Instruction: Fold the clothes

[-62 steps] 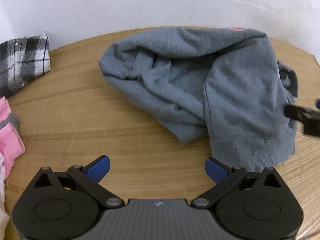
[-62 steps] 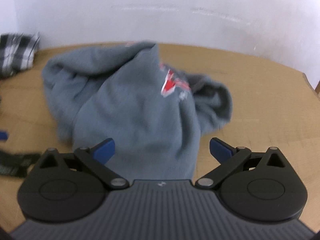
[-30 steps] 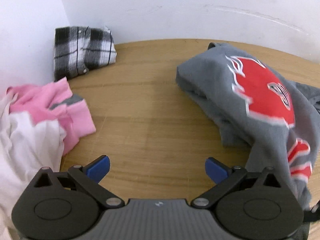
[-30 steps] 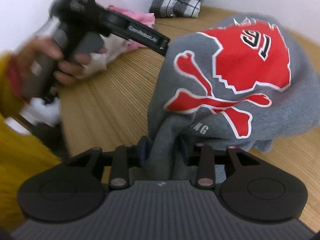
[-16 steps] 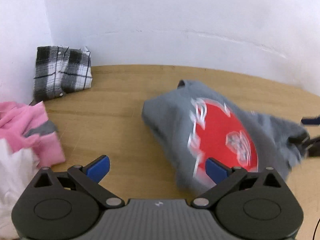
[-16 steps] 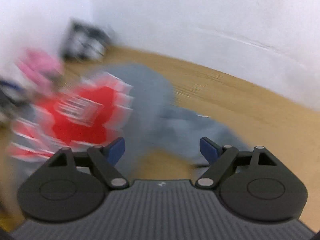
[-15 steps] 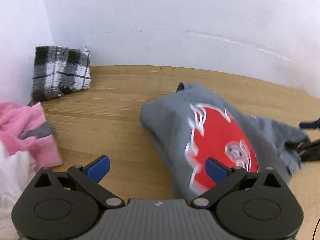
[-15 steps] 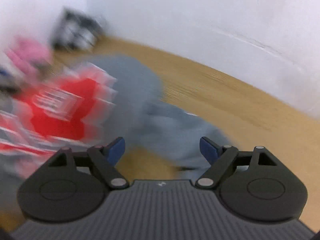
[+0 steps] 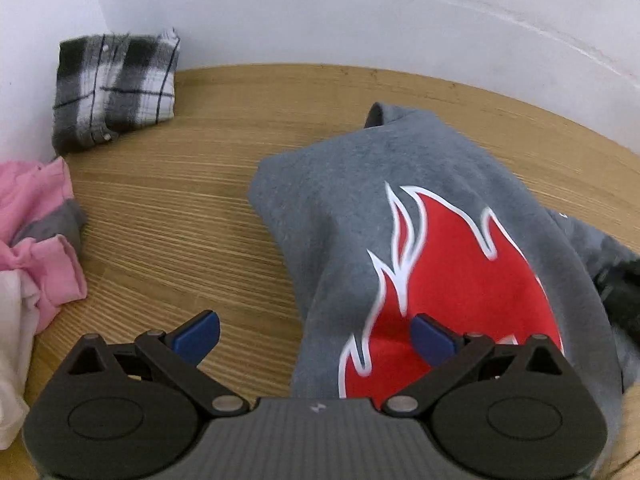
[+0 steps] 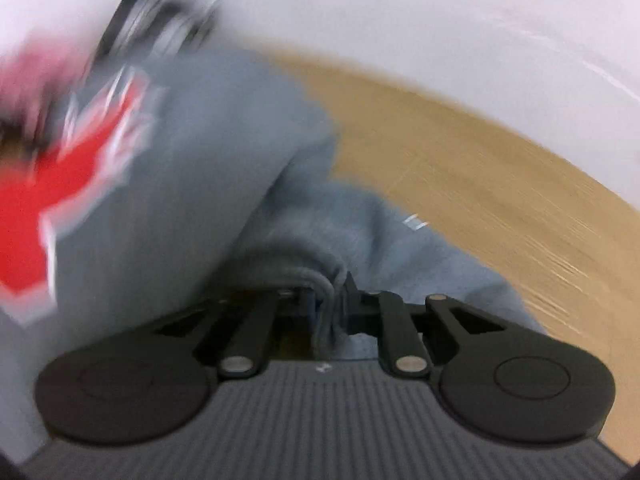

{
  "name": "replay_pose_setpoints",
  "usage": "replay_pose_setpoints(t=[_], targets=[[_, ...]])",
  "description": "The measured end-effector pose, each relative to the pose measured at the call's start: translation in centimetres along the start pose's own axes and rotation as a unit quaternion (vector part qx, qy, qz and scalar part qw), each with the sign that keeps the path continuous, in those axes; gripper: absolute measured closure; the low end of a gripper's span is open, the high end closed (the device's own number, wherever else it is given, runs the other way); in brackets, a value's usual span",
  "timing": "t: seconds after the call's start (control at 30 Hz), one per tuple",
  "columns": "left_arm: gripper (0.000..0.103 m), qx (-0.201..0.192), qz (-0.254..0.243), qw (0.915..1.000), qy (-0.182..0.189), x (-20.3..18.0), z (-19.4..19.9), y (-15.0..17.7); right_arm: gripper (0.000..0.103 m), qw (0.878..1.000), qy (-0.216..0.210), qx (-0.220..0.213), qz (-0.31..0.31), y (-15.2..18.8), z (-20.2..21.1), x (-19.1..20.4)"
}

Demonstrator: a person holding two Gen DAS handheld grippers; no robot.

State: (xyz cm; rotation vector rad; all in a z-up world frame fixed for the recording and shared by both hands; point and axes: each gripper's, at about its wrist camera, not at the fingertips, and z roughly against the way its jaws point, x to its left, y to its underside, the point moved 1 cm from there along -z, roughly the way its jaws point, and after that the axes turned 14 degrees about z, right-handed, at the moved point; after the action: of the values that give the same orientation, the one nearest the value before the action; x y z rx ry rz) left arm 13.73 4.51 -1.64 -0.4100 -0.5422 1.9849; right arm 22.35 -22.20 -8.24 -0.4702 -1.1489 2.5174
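A grey sweatshirt (image 9: 352, 200) with a red flame print lies crumpled on the wooden table (image 9: 180, 220). My left gripper (image 9: 314, 336) hangs open just above it; its right pad (image 9: 432, 338) is over the print and its left pad over bare wood. The right wrist view is blurred by motion. In it my right gripper (image 10: 328, 308) has its jaws closing on a rolled grey edge of the sweatshirt (image 10: 224, 160), with the fabric pinched between them. That right gripper (image 9: 618, 292) shows as a dark shape at the sweatshirt's right side in the left wrist view.
A folded black-and-white plaid shirt (image 9: 114, 88) sits in the back left corner against the white wall. Pink and white clothes (image 9: 36, 240) are heaped at the left edge. Bare wood lies between them and the sweatshirt.
The right gripper let go of the sweatshirt, swung open across it and has closed on a grey edge. The left gripper has come over the sweatshirt's left part, print now facing up.
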Motion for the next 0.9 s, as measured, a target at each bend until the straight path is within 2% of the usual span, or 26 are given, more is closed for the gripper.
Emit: replay_pose_setpoints(t=[0.03, 0.1, 0.2, 0.27, 0.3, 0.4, 0.57, 0.63, 0.7, 0.77, 0.87, 0.9], targets=[[0.0, -0.005, -0.006, 1.0, 0.006, 0.2, 0.8, 0.3, 0.09, 0.998, 0.001, -0.03, -0.051, 0.0, 1.7, -0.8], [0.0, -0.02, -0.028, 0.9991, 0.023, 0.5, 3.0, 1.4, 0.09, 0.984, -0.003, -0.1, -0.144, 0.2, 6.0, -2.4], [0.0, -0.042, -0.07, 0.9956, 0.046, 0.5, 5.9, 3.3, 0.09, 0.95, 0.002, -0.206, -0.236, 0.4, 14.1, -4.3], [0.0, -0.047, -0.092, 0.9925, 0.065, 0.4, 7.5, 4.6, 0.09, 0.933, 0.017, -0.257, -0.251, 0.2, 19.5, -5.0], [0.0, -0.051, -0.107, 0.9898, 0.078, 0.3, 8.4, 5.4, 0.09, 0.929, 0.027, -0.274, -0.248, -0.1, 21.8, -5.0], [0.0, -0.066, -0.173, 0.975, 0.123, -0.3, 11.5, 8.6, 0.09, 0.919, 0.072, -0.315, -0.225, -0.8, 28.7, -3.8], [0.0, -0.062, -0.265, 0.9381, 0.215, -0.5, 15.1, 15.7, 0.09, 0.901, 0.161, -0.346, -0.208, -1.5, 38.2, -0.6], [0.0, -0.054, -0.293, 0.9269, 0.229, -0.5, 15.5, 18.3, 0.09, 0.898, 0.203, -0.342, -0.188, -1.7, 40.8, 1.2], [0.0, -0.042, -0.32, 0.9191, 0.226, -0.5, 15.3, 20.3, 0.09, 0.893, 0.228, -0.344, -0.177, -1.7, 43.1, 2.5], [0.0, -0.028, -0.327, 0.9178, 0.224, -0.2, 15.5, 21.5, 0.09, 0.888, 0.246, -0.349, -0.171, -1.5, 45.4, 3.5], [0.0, -0.027, -0.312, 0.9121, 0.265, 0.5, 17.2, 22.3, 0.09, 0.882, 0.275, -0.35, -0.153, -1.0, 48.2, 4.0], [0.0, -0.036, -0.31, 0.9072, 0.282, 0.7, 18.1, 22.6, 0.09, 0.882, 0.279, -0.349, -0.148, -0.7, 49.0, 4.0]])
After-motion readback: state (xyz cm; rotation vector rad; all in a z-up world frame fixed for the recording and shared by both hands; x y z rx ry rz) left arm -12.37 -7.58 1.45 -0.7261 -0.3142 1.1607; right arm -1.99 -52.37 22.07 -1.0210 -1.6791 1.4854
